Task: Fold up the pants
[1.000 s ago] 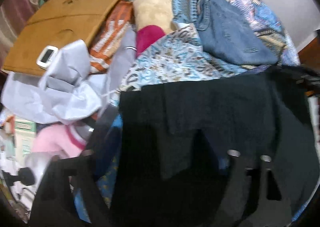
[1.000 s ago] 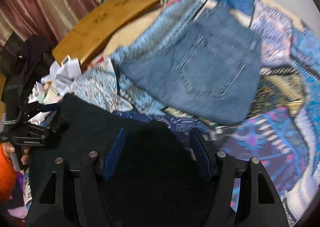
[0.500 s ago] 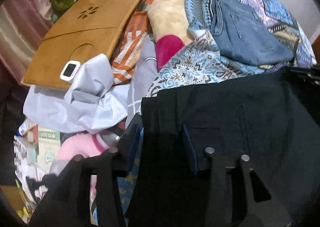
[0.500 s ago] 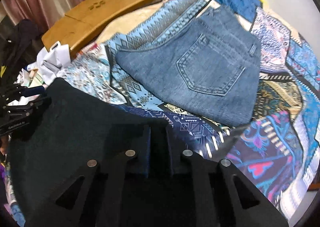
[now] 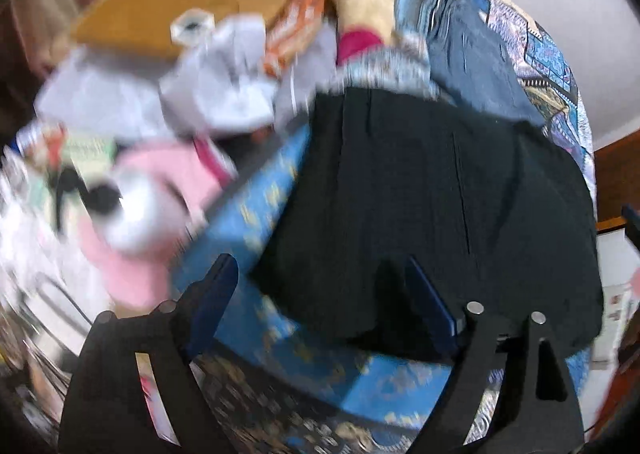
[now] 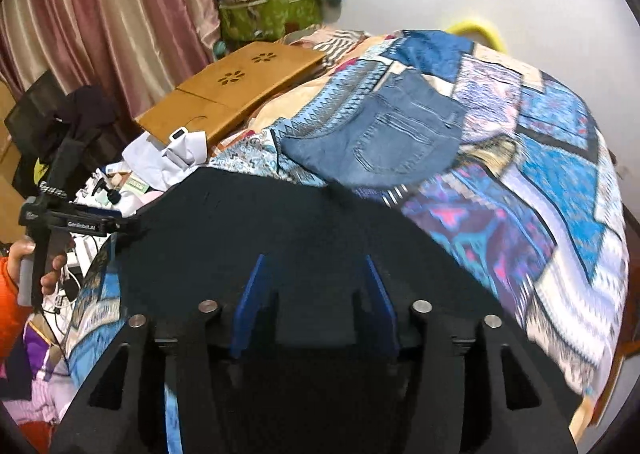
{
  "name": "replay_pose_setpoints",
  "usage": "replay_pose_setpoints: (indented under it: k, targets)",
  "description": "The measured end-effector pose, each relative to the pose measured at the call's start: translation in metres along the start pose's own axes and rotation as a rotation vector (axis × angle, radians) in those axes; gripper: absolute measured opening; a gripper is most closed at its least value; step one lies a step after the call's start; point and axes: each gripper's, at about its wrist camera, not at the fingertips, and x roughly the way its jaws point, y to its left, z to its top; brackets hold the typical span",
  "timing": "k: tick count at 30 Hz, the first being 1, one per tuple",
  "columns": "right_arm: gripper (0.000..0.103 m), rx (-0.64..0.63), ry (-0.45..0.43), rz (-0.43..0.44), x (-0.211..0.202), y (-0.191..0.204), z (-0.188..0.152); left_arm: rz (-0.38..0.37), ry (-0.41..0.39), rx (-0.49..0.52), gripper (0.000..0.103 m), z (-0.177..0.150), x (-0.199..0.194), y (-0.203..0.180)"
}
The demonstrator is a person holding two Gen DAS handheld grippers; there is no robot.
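The black pants (image 5: 420,214) lie folded flat on the patterned bedspread (image 6: 560,174). In the blurred left wrist view my left gripper (image 5: 324,286) hovers over their near left corner. Its jaws are opening wide, and the pads touch no cloth. In the right wrist view my right gripper (image 6: 316,294) hangs above the pants (image 6: 280,222) with its jaws opening. Dark cloth lies below the gap, unpinched. The left gripper (image 6: 128,223) also shows at the pants' left edge, held by a hand (image 6: 24,258).
Folded blue jeans (image 6: 384,142) lie on the bed behind the black pants. A wooden lap desk (image 6: 240,94) and crumpled white cloth (image 6: 172,158) sit at the back left. Pink clothes (image 5: 160,194) and clutter fill the bed's left side. Curtains (image 6: 100,14) hang behind.
Half a second ago both grippers were closed on the black pants. Both have since let go, opened and drawn back and upward, leaving the pants lying flat.
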Motion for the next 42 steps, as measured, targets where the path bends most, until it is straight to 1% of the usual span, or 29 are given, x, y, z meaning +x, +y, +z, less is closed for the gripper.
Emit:
replay_pose_setpoints:
  k: [2,4,6,7,8,9,13,16,18,19,20,22,23,25,27,29,30,32,33,35,36,38,39,41,42]
  targets:
    - [0.05,0.006,-0.008,-0.017,-0.008,0.001,-0.018,-0.01,0.02,0.0,0.086,-0.01,0.005,-0.005]
    - [0.05,0.022,0.003,-0.023,-0.011,0.001,-0.033,-0.011,0.009,0.011,0.085,-0.016,0.004,-0.012]
    - [0.05,0.044,0.013,-0.024,-0.013,-0.002,-0.045,-0.035,-0.019,0.03,0.058,-0.022,0.001,-0.021]
    - [0.05,0.059,0.018,-0.018,-0.013,-0.003,-0.051,-0.025,-0.024,0.03,0.048,-0.022,0.0,-0.023]
    - [0.05,0.071,0.019,-0.013,-0.015,-0.004,-0.057,0.017,-0.044,0.031,0.029,-0.023,-0.003,-0.025]
    - [0.05,0.092,0.019,-0.01,-0.015,-0.007,-0.061,0.067,-0.072,0.047,0.024,-0.024,-0.007,-0.028]
    - [0.05,0.147,0.007,-0.003,-0.017,-0.013,-0.07,0.088,-0.146,0.078,0.022,-0.023,-0.025,-0.027]
    - [0.05,0.195,-0.005,0.007,-0.017,-0.014,-0.075,0.158,-0.208,0.123,0.022,-0.023,-0.035,-0.029]
    - [0.05,0.212,-0.003,0.002,-0.012,-0.012,-0.076,0.213,-0.217,0.148,0.022,-0.023,-0.03,-0.027]
    - [0.05,0.22,0.01,0.001,-0.007,-0.012,-0.078,0.23,-0.204,0.15,0.022,-0.023,-0.024,-0.024]
    - [0.05,0.228,0.03,0.003,-0.001,-0.009,-0.084,0.235,-0.184,0.143,0.022,-0.023,-0.016,-0.02]
    - [0.051,0.211,0.007,-0.024,0.001,-0.003,-0.09,0.205,-0.119,0.132,0.023,-0.025,0.003,-0.012]
    - [0.051,0.202,0.005,-0.034,-0.001,0.0,-0.092,0.204,-0.11,0.145,0.025,-0.027,0.008,-0.012]
    - [0.051,0.196,0.006,-0.037,-0.005,0.003,-0.096,0.246,-0.136,0.201,0.028,-0.032,0.006,-0.018]
    - [0.052,0.22,0.007,-0.011,-0.011,-0.001,-0.102,0.286,-0.146,0.255,0.032,-0.034,0.002,-0.027]
    - [0.052,0.244,0.014,0.005,-0.018,-0.007,-0.106,0.316,-0.139,0.296,0.041,-0.031,-0.003,-0.034]
    - [0.052,0.263,0.011,0.004,-0.025,-0.011,-0.109,0.322,-0.142,0.309,0.043,-0.03,-0.007,-0.037]
    - [0.052,0.293,-0.026,-0.011,-0.038,-0.02,-0.109,0.314,-0.166,0.324,0.053,-0.029,-0.018,-0.042]
    - [0.053,0.305,-0.047,-0.031,-0.044,-0.026,-0.108,0.297,-0.188,0.334,0.056,-0.027,-0.028,-0.048]
    - [0.062,0.336,-0.077,-0.078,-0.051,-0.042,-0.109,0.27,-0.22,0.344,0.068,-0.026,-0.039,-0.057]
    - [0.066,0.36,-0.086,-0.104,-0.052,-0.051,-0.11,0.254,-0.238,0.352,0.069,-0.023,-0.046,-0.064]
    - [0.066,0.409,-0.075,-0.144,-0.048,-0.067,-0.116,0.222,-0.265,0.372,0.073,-0.021,-0.056,-0.082]
    - [0.066,0.434,-0.069,-0.144,-0.045,-0.072,-0.119,0.201,-0.275,0.384,0.075,-0.019,-0.06,-0.092]
    - [0.066,0.508,-0.041,-0.11,-0.037,-0.08,-0.136,0.168,-0.289,0.411,0.084,-0.016,-0.063,-0.112]
    - [0.066,0.522,-0.035,-0.094,-0.036,-0.081,-0.141,0.155,-0.298,0.433,0.085,-0.014,-0.065,-0.124]
